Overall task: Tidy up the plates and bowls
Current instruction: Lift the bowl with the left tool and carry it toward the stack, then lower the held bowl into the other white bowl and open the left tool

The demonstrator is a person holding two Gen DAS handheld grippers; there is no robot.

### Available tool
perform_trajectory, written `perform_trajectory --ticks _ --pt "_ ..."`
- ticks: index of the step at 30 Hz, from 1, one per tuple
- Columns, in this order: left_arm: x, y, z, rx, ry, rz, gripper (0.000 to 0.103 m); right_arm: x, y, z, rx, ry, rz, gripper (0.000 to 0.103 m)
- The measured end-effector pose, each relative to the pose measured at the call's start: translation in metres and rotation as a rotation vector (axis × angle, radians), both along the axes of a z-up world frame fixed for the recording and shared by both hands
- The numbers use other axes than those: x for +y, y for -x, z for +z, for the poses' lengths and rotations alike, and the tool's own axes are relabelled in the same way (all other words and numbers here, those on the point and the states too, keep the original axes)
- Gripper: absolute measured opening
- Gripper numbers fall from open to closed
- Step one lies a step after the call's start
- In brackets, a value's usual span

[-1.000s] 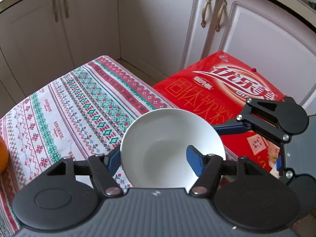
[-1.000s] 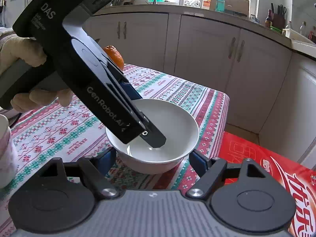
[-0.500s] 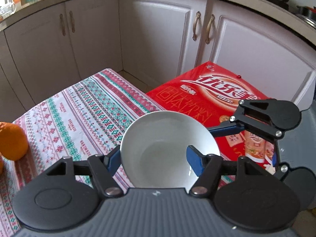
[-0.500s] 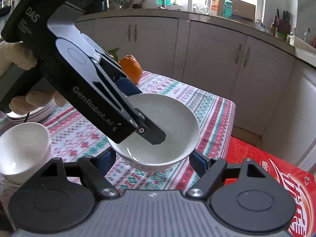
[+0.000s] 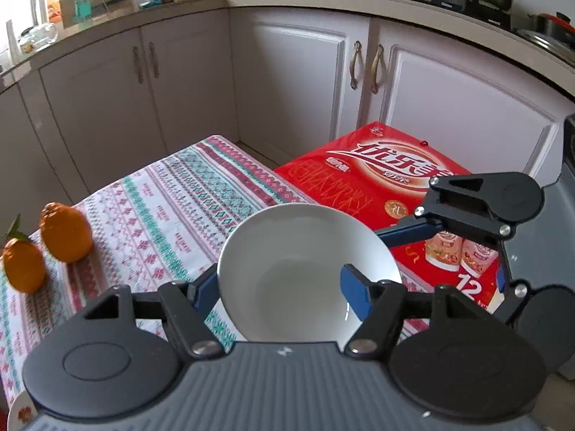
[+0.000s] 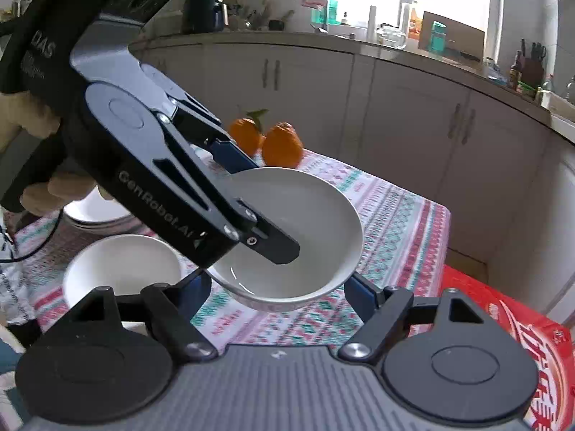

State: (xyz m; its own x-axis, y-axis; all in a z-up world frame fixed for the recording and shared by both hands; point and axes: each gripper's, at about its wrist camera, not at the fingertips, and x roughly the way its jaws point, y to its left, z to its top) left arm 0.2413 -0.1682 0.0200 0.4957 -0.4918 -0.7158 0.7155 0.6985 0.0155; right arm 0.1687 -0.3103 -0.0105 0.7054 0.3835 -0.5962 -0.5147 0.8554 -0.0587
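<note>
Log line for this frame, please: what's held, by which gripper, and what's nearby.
left gripper: jaws opening, pinching white bowl wall | right gripper: under bowl, grip unclear | nearby: second bowl, two oranges

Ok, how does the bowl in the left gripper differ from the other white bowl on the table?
The gripped bowl is lifted clear of the tablecloth; the other bowl rests on it. The gripped bowl is pinched at its rim by the left gripper, one finger inside; nothing touches the other bowl. Both are plain white and empty.
</note>
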Motion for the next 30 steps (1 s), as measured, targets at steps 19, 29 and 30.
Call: perform_trajectory --ticks 19,29,30 --pt "0.073 0.053 0.000 0.011 0.016 0.176 0.069 0.066 0.033 0.001 0.075 -0.018 0.149 0.085" --pt "0.090 0.051 -0.024 0.076 0.040 0.212 0.069 0.079 0.027 -0.018 0.140 -0.002 0.175 0.085" --pt "0.091 0.051 -0.025 0.078 0.041 0.212 0.069 0.080 0.027 -0.019 0.144 -0.002 0.173 0.085"
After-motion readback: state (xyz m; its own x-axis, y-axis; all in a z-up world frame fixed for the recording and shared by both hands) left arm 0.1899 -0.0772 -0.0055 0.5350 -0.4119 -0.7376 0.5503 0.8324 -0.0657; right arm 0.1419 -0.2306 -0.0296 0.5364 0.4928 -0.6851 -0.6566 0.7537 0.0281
